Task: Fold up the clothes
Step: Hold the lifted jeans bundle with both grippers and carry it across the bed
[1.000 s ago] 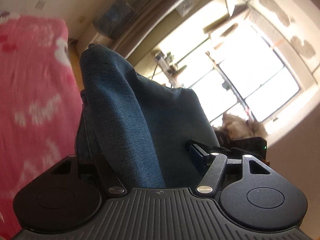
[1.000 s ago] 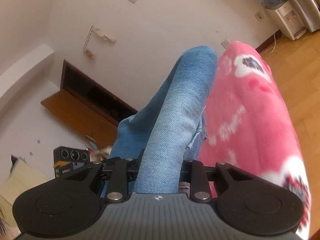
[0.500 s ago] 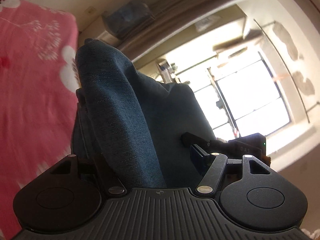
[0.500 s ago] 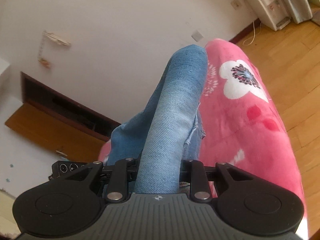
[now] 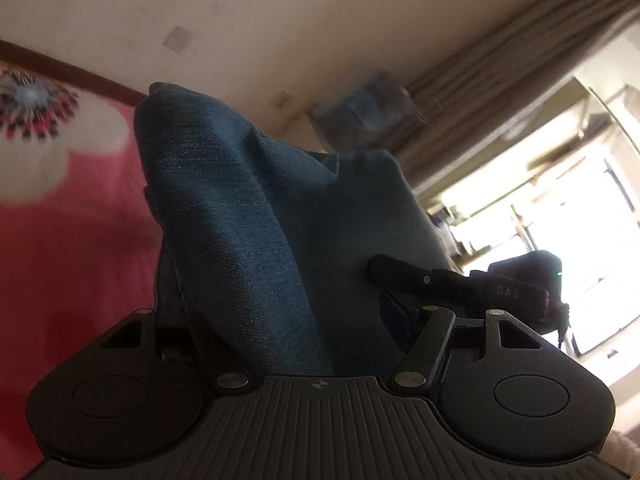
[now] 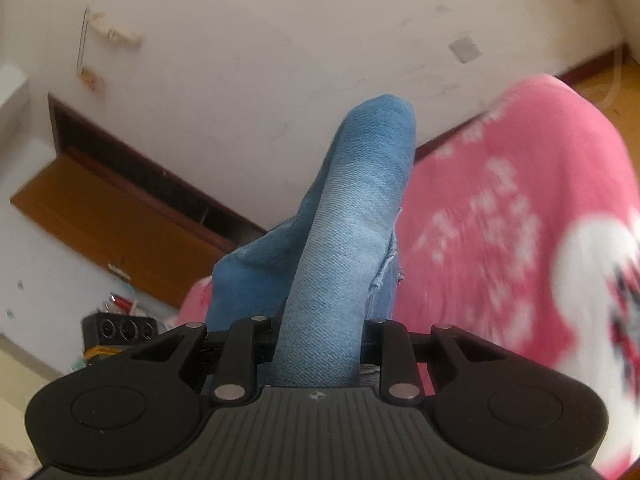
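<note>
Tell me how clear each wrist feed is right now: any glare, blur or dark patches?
Left wrist: the window is blown out, so the jeans look dark; the pink blanket is smeared. Right wrist: even light, jeans fairly sharp, blanket blurred. Both bend at the edges.

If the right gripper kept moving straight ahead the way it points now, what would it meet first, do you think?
The right gripper is already clamped on the denim garment, which fills its forward line. Beyond that fold, probably the white wall, though depth is unclear.
</note>
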A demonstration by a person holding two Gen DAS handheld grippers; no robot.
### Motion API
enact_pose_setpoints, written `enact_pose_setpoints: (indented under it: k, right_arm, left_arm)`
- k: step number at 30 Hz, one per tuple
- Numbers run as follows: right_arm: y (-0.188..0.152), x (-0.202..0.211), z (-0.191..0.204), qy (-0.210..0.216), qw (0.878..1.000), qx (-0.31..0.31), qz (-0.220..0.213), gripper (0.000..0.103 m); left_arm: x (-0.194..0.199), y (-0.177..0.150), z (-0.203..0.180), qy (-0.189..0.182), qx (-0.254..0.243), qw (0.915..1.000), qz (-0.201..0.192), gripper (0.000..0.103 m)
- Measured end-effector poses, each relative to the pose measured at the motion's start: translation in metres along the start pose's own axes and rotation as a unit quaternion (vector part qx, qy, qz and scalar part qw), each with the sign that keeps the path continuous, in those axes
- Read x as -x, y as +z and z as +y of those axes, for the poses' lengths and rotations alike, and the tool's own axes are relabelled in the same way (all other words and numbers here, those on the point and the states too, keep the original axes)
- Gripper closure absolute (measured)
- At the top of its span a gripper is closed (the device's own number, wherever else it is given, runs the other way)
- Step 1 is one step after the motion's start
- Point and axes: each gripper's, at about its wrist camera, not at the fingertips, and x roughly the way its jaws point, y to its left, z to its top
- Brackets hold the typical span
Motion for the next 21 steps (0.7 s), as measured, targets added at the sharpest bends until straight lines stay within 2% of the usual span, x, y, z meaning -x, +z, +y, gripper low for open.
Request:
enact_pose_setpoints:
  k: [6, 11, 14, 21]
  right_arm:
    - [0.035, -0.040, -0.018, 0.002, 1.000, 0.007, 0.000, 0.076]
    - [0.056, -0.062, -0.032, 0.006, 1.000, 0.001, -0.006, 0.076]
    - [0.066, -0.064, -0.043, 0.008, 1.000, -0.010, -0.010, 0.076]
    - [0.085, -0.074, -0.076, 0.008, 0.999, -0.026, -0.021, 0.076]
  left_arm:
    - [-0.014, 0.014, 0.034, -0.004, 0.037, 0.9990, -0.026, 0.038]
    - [-0.028, 0.025, 0.040, -0.008, 0.030, 0.9993, -0.019, 0.038]
    - [-0.043, 0.041, 0.045, -0.015, 0.036, 0.9991, -0.014, 0.038]
    - [-0.061, 0.058, 0.058, -0.019, 0.036, 0.9992, 0.000, 0.038]
